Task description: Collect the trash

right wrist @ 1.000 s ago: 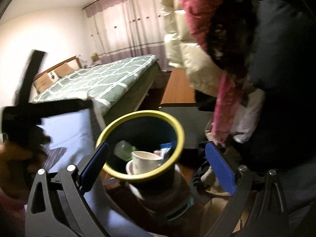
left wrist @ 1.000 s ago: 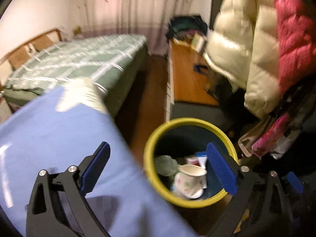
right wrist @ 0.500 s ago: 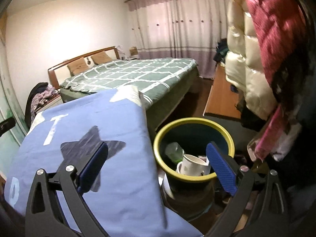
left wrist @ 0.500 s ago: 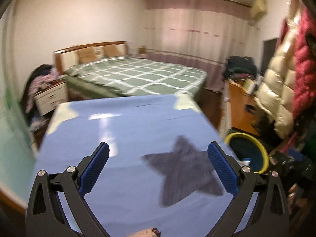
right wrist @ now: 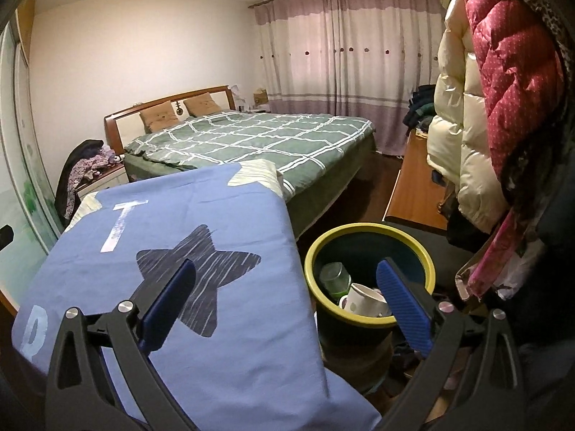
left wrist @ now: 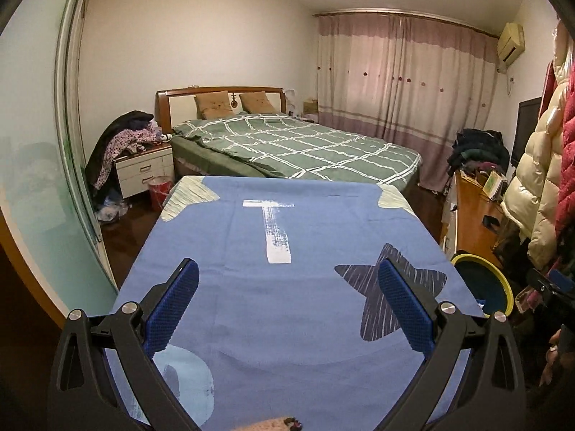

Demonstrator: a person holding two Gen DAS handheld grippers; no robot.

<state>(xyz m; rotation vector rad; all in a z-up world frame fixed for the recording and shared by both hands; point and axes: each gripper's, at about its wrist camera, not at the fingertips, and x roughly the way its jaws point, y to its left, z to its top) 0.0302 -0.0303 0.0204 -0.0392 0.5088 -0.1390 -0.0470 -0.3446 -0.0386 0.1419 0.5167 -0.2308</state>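
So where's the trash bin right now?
The yellow-rimmed bin sits on the floor just right of the blue-covered table, below the hanging coats; in the right wrist view it lies ahead of the right claw.

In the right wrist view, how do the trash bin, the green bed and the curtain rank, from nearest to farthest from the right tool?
From the right tool:
1. Trash bin: just ahead, right of the blue cloth.
2. Green bed: behind the cloth, mid-room.
3. Curtain: at the far wall.
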